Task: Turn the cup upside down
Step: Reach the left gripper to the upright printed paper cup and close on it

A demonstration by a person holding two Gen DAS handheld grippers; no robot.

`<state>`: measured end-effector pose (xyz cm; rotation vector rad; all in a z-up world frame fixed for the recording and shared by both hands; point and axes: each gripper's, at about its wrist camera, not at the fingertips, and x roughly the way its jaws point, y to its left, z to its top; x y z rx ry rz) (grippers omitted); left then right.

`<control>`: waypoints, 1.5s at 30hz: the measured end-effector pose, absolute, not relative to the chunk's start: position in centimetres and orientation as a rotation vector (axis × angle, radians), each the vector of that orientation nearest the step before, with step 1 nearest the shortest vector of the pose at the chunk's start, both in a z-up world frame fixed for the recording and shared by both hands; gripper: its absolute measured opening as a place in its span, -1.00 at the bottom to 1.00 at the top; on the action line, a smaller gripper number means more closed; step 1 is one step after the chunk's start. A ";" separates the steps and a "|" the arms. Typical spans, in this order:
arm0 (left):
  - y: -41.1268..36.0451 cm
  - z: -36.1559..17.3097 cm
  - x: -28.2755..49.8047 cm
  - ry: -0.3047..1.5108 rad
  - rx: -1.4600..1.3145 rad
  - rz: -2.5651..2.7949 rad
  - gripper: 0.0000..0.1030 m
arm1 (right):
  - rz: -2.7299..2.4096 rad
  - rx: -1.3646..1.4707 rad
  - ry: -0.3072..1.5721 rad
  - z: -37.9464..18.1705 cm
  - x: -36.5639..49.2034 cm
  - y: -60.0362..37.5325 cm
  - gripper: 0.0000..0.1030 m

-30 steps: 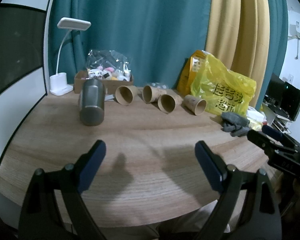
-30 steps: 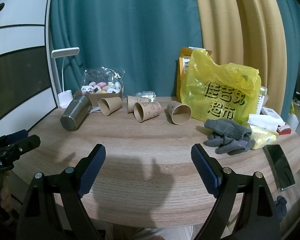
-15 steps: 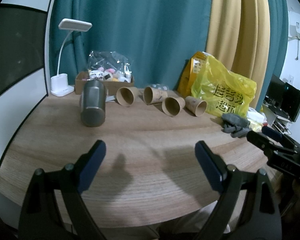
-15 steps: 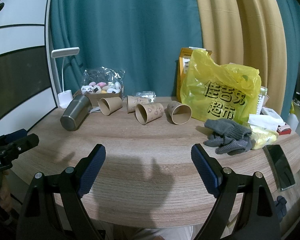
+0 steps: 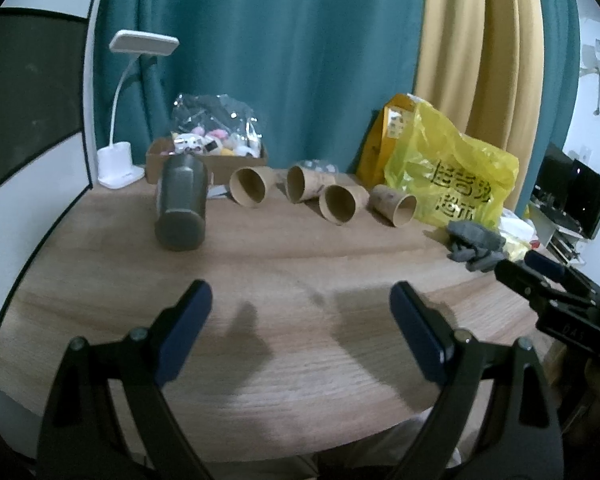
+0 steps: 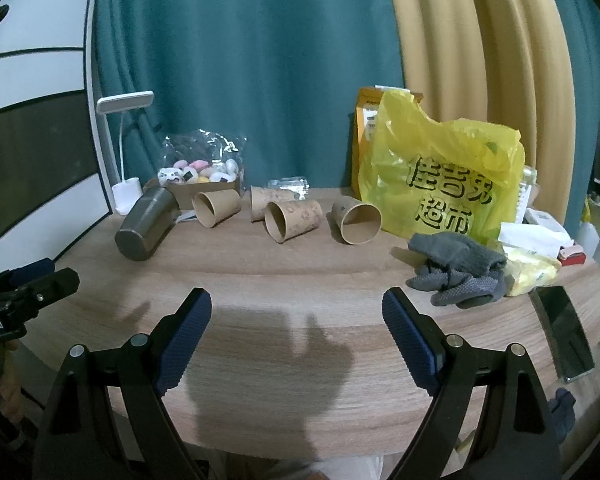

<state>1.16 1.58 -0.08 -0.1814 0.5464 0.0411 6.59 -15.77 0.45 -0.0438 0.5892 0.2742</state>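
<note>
Several brown paper cups lie on their sides in a row at the back of the wooden table (image 5: 300,264); the leftmost paper cup (image 5: 249,186) and the rightmost paper cup (image 6: 356,220) have their mouths toward me. A dark metal tumbler (image 5: 180,208) lies on its side to their left; it also shows in the right wrist view (image 6: 146,224). My left gripper (image 5: 300,340) is open and empty over the near table edge. My right gripper (image 6: 296,338) is open and empty too, well short of the cups.
A yellow plastic bag (image 6: 444,184) stands at the back right, with grey gloves (image 6: 456,272) and a black phone (image 6: 562,332) in front of it. A white desk lamp (image 5: 120,160) and a cardboard box of toys (image 5: 208,152) stand at the back left. Curtains hang behind.
Both grippers stay open and empty. The left wrist view has shifted slightly, so the cups and tumbler sit a bit farther off. The right wrist view is almost unchanged.
</note>
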 end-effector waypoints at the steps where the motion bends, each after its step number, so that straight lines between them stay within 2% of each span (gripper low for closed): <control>1: 1.5 -0.2 1.6 0.555 -0.181 0.040 0.78 | 0.273 -0.041 0.593 0.3 6.9 -16.0 0.74; 11: -0.9 -1.4 8.8 0.679 -0.176 -0.009 0.78 | 0.255 0.015 0.635 -1.4 11.6 -18.5 0.74; 25: -7.7 -2.6 27.9 0.942 -0.253 -0.147 0.78 | 0.189 0.102 0.694 -3.5 21.9 -25.3 0.74; 36: -13.2 -2.7 40.0 0.983 -0.226 -0.183 0.78 | 0.108 0.174 0.664 -3.6 26.3 -29.5 0.74; 45: -14.1 -5.4 44.4 1.094 -0.146 -0.115 0.78 | 0.101 0.203 0.628 -3.2 27.2 -30.7 0.74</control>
